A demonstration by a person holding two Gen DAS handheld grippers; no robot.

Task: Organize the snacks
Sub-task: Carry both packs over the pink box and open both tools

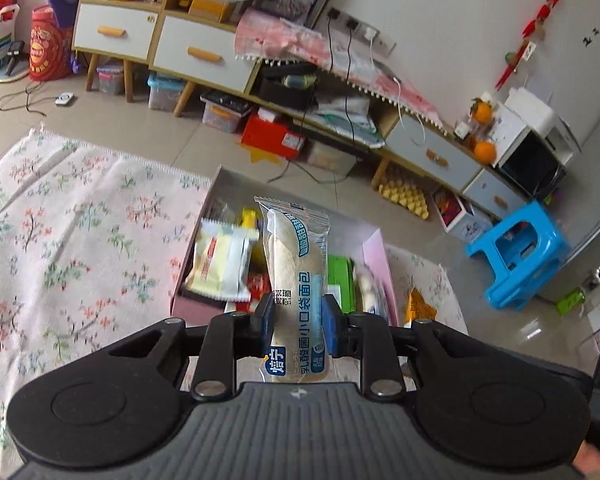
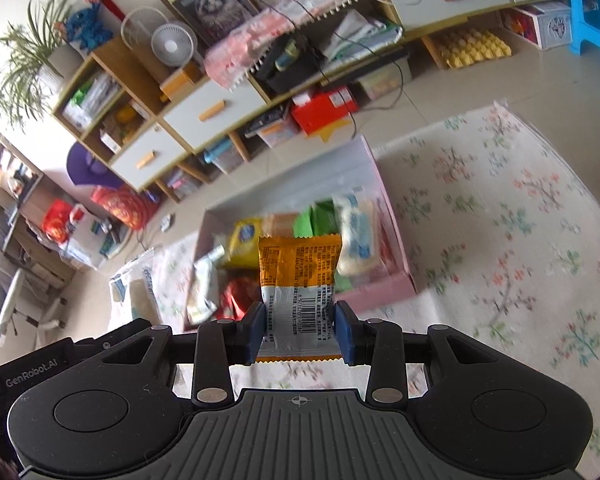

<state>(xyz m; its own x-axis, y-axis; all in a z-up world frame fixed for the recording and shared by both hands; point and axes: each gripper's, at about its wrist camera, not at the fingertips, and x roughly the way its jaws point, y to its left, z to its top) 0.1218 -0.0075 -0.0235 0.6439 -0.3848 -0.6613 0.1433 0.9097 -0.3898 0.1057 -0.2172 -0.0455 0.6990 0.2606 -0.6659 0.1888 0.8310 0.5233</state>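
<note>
Snacks held above floral rug (image 1: pixel 60 220): left tool (image 1: pixel 296 322) clamped on blue-and-white bread packet (image 1: pixel 296 276), right tool (image 2: pixel 300 330) clamped on orange packet (image 2: pixel 298 280). Beyond, pink box (image 2: pixel 392 240) on rug, filled with assorted wrapped snacks (image 2: pixel 244 240).

Clearance: pink snack box on floral rug

Box (image 2: pixel 392 236): top open, approach from above free; inside crowded w/ packets, little bare floor left, some room at far end. Left gripper (image 1: pixel 296 320) clamped on bread packet (image 1: pixel 296 264), right gripper (image 2: pixel 300 328) on orange snack packet (image 2: pixel 300 268), both fill the near approach. Rug (image 1: pixel 60 220) bare beside box, free passage. Beyond: low cabinet (image 1: pixel 204 56), red box (image 1: pixel 272 136), blue stool (image 1: pixel 520 248) stand off the rug.
</note>
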